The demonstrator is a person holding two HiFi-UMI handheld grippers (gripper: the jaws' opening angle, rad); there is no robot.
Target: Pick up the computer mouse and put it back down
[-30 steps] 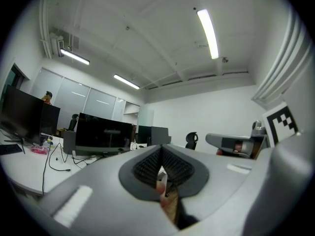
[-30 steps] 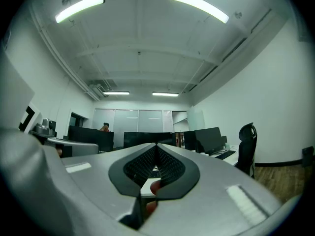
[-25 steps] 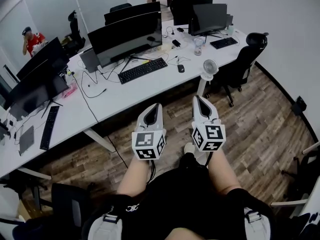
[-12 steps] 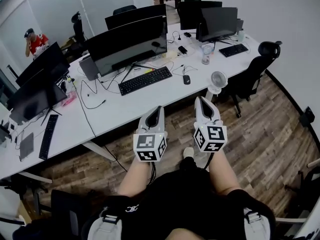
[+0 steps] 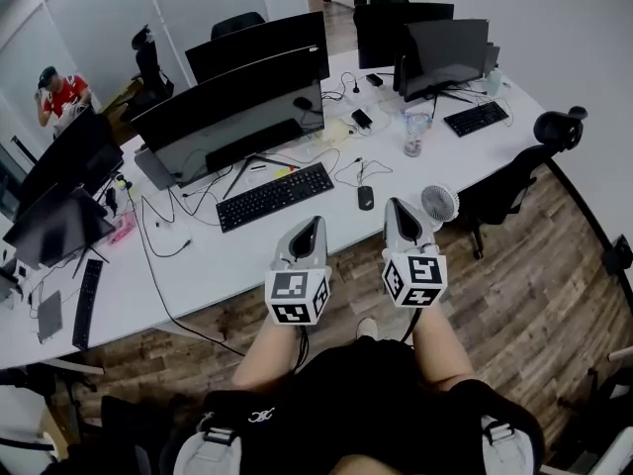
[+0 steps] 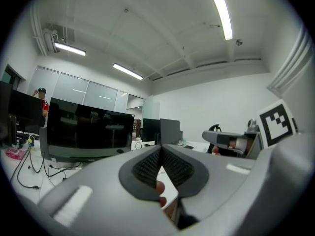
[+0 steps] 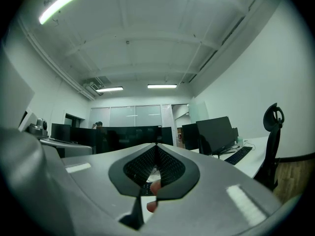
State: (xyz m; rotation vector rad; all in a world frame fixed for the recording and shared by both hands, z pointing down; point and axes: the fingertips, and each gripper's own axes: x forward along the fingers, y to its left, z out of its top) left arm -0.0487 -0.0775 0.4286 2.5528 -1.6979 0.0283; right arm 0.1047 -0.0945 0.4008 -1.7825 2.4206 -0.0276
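- Black computer mouse (image 5: 365, 197) lies on the white counter (image 5: 218, 255), just right of the keyboard (image 5: 275, 195).
- Nearer than the keyboard, left gripper (image 5: 308, 226) and right gripper (image 5: 396, 208) are fully closed, holding nothing.

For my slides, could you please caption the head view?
Left gripper and right gripper, both shut, poised before the mouse.
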